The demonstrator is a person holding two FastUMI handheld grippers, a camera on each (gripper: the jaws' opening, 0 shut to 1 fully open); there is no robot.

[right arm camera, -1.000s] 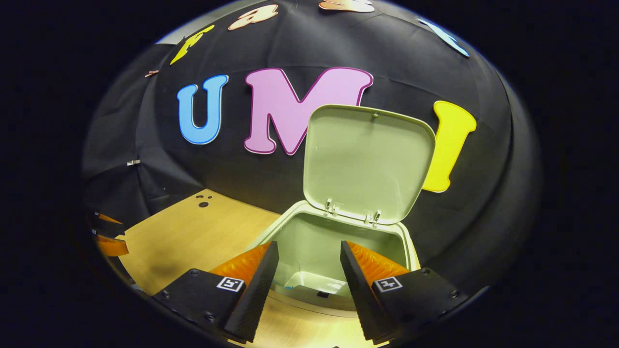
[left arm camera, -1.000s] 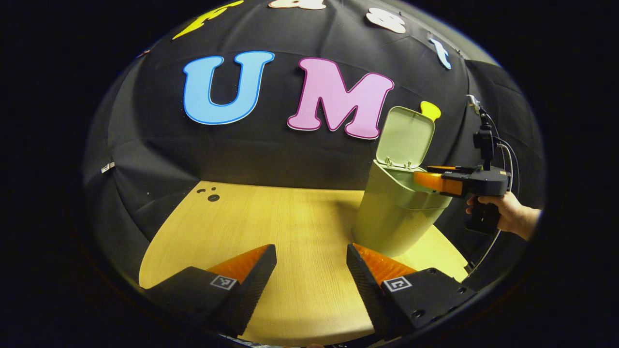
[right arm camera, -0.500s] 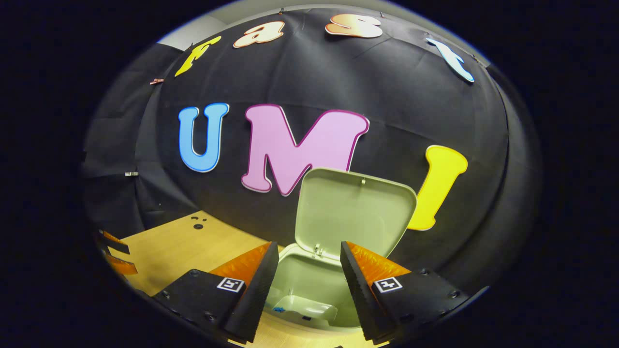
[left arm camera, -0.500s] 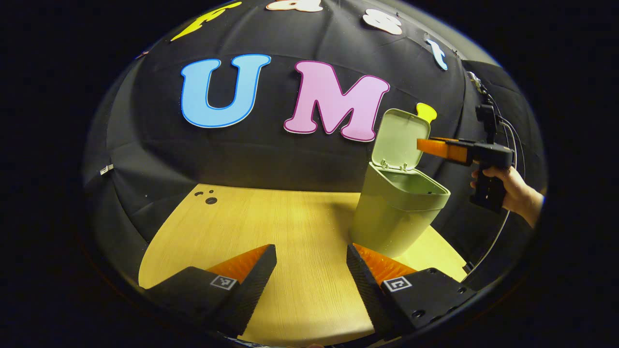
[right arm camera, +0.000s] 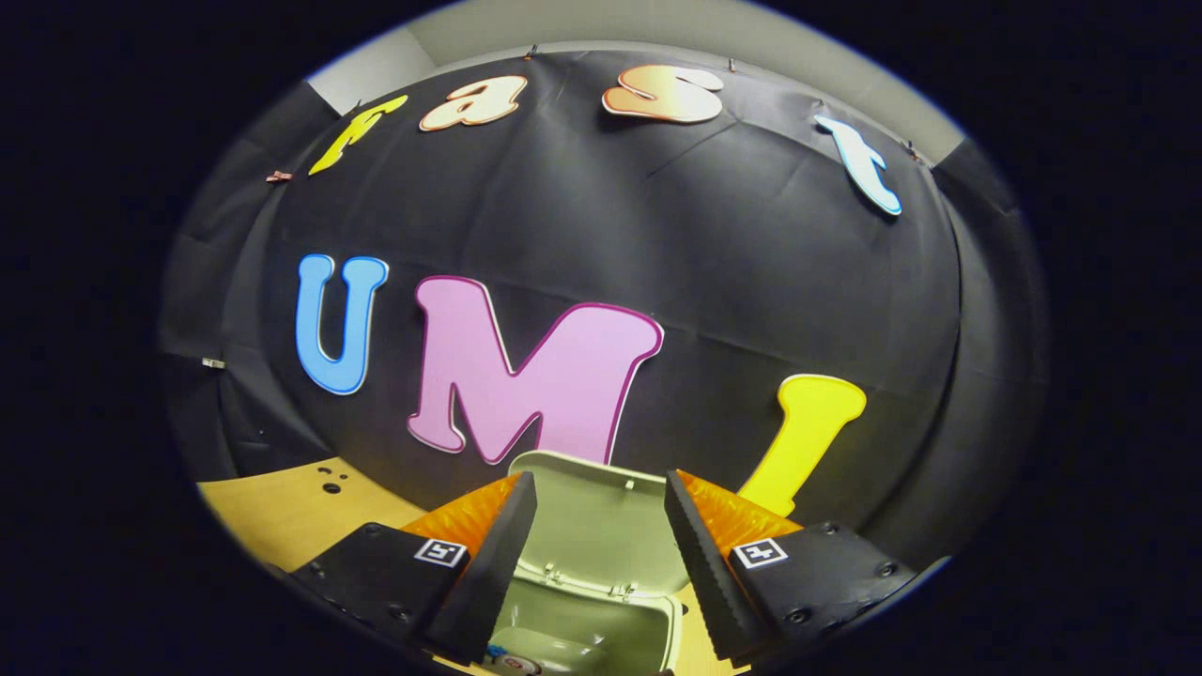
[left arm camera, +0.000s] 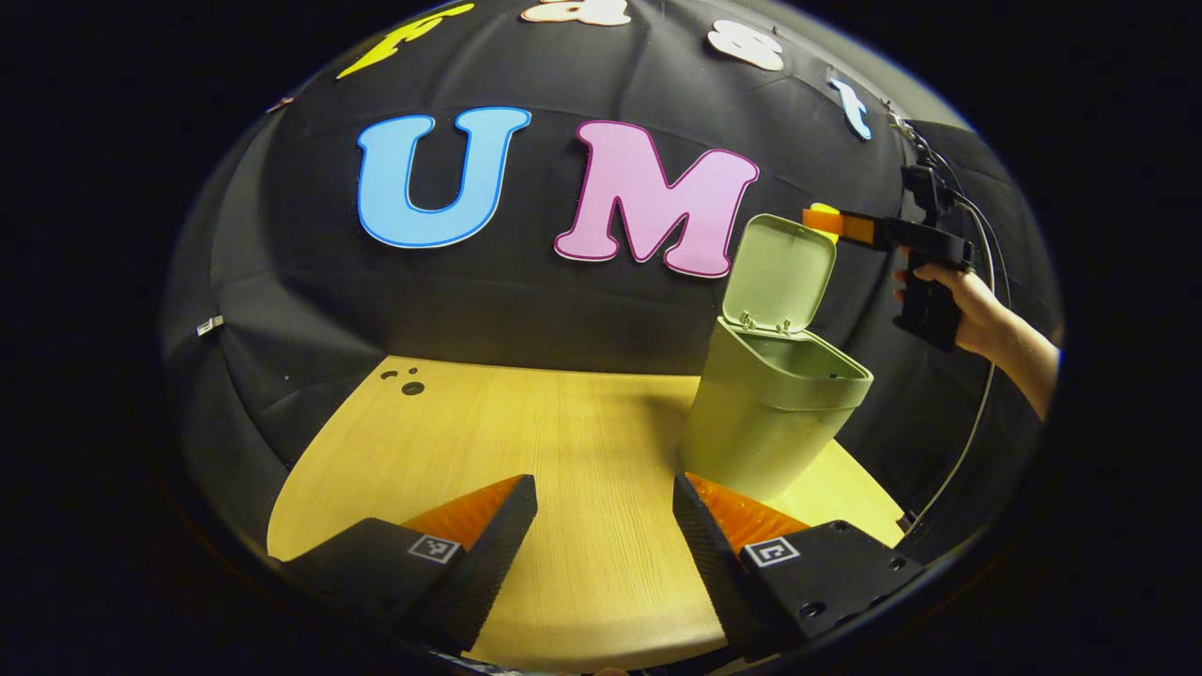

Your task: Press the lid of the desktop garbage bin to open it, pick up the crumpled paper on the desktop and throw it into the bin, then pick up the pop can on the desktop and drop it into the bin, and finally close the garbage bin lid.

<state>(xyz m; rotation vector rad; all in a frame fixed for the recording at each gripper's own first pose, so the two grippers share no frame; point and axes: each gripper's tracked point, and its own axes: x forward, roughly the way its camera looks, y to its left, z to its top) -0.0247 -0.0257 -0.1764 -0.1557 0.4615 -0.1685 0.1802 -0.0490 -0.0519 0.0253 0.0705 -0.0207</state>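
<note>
The green garbage bin [left arm camera: 770, 422] stood on the wooden bench [left arm camera: 563, 441], its lid [left arm camera: 778, 272] raised. The right gripper [left arm camera: 826, 222] hovered by the lid's top edge, fingers spread wide, empty. The left gripper [left arm camera: 601, 526] hung low over the bench, equally wide, empty.

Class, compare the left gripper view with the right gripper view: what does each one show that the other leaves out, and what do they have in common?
Left gripper view alone: the bin's whole outer body standing on the table, the right gripper up by the top edge of the raised lid, the hand holding it, and the left gripper open over bare wood.

Right gripper view alone: a look down into the bin's inside, with the right gripper's own fingers spread either side of the lid.

Both: the open lid and the wooden table.
</note>
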